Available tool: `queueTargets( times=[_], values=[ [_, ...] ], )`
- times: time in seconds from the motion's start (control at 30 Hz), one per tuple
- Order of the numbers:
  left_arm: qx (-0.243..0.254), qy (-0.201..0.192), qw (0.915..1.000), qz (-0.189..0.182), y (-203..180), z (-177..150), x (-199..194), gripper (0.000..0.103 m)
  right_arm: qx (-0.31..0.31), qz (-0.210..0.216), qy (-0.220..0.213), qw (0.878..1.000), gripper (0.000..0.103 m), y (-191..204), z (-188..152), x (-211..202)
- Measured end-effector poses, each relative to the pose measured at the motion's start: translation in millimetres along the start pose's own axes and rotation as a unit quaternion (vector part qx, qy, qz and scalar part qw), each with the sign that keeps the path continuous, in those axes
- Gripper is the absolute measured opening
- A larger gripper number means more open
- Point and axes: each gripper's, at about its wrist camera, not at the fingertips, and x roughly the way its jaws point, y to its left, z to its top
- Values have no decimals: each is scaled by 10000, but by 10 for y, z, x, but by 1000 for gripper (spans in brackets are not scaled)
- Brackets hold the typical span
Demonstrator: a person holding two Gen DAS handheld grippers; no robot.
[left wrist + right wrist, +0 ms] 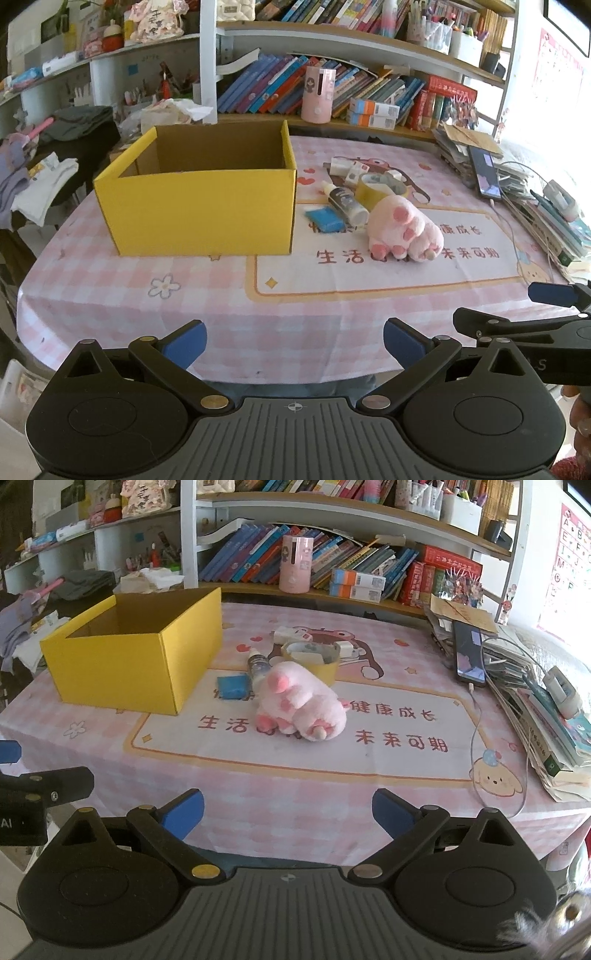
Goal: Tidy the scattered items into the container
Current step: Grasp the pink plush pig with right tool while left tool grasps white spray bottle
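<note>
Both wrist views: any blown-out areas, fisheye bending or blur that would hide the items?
Left wrist: glare washes out the right edge; shelves bow; plush paw and yellow box stay sharp. Right wrist: similar brightness at right, curved table edge, items legible.

The left gripper (294, 345) is hovering at the near edge of the table (229, 314), its jaws spread wide with nothing between the blue pads (186, 341). The right gripper (288, 814) is hanging beside it at the same table edge, level and likewise gaping and empty. A fingertip (583, 424) is showing at the left view's lower right corner.
</note>
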Motion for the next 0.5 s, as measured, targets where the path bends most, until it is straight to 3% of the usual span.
queueTargets(
  times=[0.5],
  values=[
    [-133,275,9993,210,-171,245,492,100,-185,248,223,9993,97,-285,337,590]
  ],
)
